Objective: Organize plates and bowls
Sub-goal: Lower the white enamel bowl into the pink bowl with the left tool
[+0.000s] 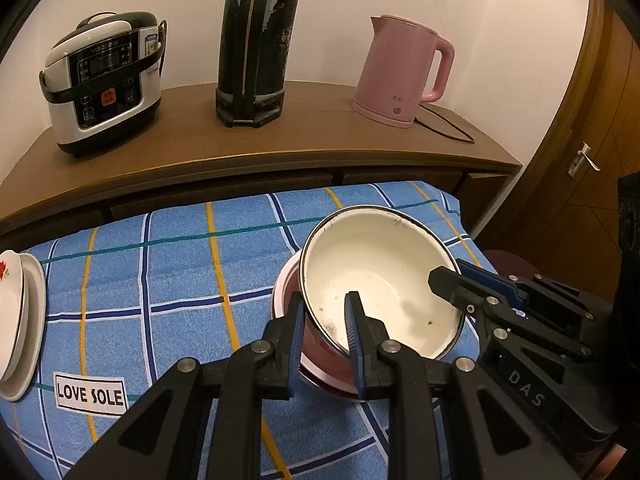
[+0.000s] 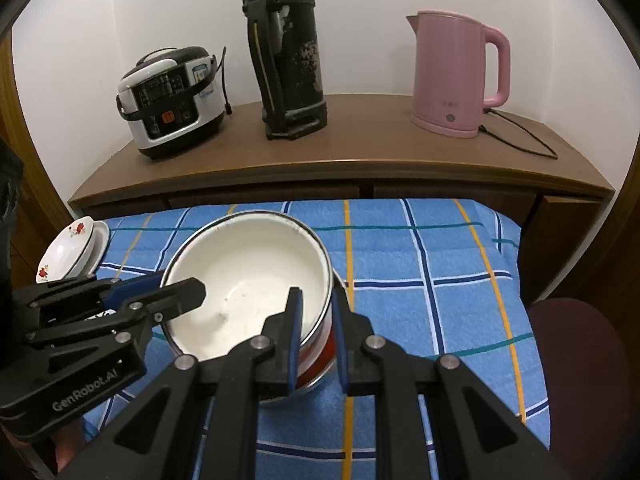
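A cream-lined enamel bowl (image 1: 380, 276) with a dark rim and red outside sits tilted, nested in another red bowl (image 1: 320, 354) beneath it, toward the right side of the worktop, which is covered by a blue checked cloth (image 1: 180, 280). The left gripper (image 1: 326, 344) pinches the near-left wall of the cream bowl, one blue-padded finger inside and the other outside, both close against the wall. The right gripper (image 2: 316, 336) does the same on the opposite side, one finger inside the rim and one against the red outer wall, clamping the bowl between them. In the left wrist view the right gripper reaches in from the right with a finger over the rim; in the right wrist view the left gripper comes in from the left in the same way. At the left edge of the worktop lies a small stack of white plates (image 2: 72, 252), the top one painted with red flowers, well apart from the bowls. A white label reading LOVE SOLE (image 1: 90, 394) is stitched on the cloth near the front left corner. Behind the worktop stands a brown wooden cabinet (image 1: 280, 136) against the wall, carrying a black and white rice cooker (image 1: 102, 80) at its left end, a tall worn black thermos (image 1: 256, 40) in the middle and a pink electric kettle (image 1: 400, 72) with its cord at the right end. A wooden door (image 1: 592, 120) with a metal handle stands at the far right.
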### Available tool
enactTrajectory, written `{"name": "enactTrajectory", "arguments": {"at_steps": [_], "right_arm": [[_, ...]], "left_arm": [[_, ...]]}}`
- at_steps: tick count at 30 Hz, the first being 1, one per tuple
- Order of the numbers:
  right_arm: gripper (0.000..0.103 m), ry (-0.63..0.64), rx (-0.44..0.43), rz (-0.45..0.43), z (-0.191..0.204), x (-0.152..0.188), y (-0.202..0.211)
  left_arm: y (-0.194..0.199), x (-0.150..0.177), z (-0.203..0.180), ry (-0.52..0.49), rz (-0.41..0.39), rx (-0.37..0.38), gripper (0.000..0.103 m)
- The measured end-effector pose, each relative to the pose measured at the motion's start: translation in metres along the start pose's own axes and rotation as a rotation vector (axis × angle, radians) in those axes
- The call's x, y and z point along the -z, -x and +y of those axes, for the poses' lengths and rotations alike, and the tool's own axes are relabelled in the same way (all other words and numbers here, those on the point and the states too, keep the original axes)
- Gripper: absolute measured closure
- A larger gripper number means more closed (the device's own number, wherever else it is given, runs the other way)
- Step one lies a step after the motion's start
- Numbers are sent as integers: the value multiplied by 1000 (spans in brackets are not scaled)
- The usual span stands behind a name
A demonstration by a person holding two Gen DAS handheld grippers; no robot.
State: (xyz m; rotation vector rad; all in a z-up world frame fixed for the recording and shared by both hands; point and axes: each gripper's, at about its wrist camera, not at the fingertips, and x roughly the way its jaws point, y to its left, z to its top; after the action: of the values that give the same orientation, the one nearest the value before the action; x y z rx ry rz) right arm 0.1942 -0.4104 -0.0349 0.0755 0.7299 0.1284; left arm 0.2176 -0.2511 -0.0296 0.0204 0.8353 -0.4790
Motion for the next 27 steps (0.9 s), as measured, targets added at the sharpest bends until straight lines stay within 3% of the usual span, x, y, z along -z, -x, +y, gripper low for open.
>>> {"name": "enactTrajectory", "arguments": {"at_steps": [27], "right_arm": [[86, 9, 9, 33, 2, 7, -7]], "left_arm": [[-7, 2, -1, 0, 23, -9, 81]]}}
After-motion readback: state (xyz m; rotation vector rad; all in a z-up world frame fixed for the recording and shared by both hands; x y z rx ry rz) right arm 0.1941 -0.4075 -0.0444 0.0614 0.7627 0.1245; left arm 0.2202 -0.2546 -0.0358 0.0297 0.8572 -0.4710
